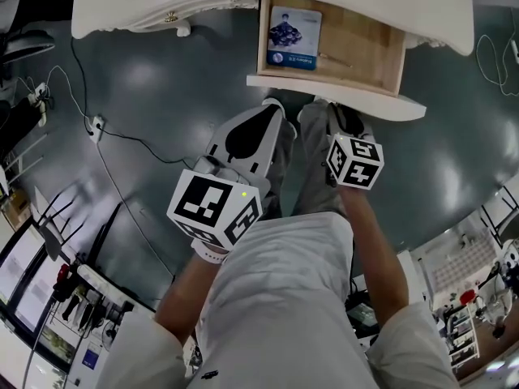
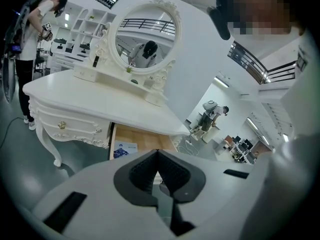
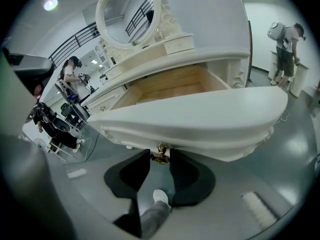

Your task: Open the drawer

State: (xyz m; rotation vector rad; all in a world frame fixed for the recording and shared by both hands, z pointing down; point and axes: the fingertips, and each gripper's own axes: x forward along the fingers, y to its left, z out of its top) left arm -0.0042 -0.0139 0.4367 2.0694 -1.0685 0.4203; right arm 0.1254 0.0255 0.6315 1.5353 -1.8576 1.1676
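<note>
Head view. Glossy grey floor (image 1: 154,96) with cables trailing across it; cluttered shelves at the frame edges. White dressing table (image 1: 146,6) along the top. Its drawer (image 1: 365,51) stands well out from under the tabletop, showing a bare wood bottom with a blue booklet (image 1: 293,37) lying in the left corner. Left gripper (image 1: 272,108) hangs over the floor, short of the drawer and apart from it. Right gripper (image 1: 334,108) has its tips up against the white drawer front.

Left gripper view. Table seen from low down, oval mirror (image 2: 145,34) on top, open drawer beyond the jaws. The jaws are clenched, tips meeting, with nothing in them.

Right gripper view. The curved drawer front fills the middle, with the wood interior behind it. The jaws are clamped on the small gold knob (image 3: 160,156) under the front's lower edge, one pad on each side. The gripper angles downward.
</note>
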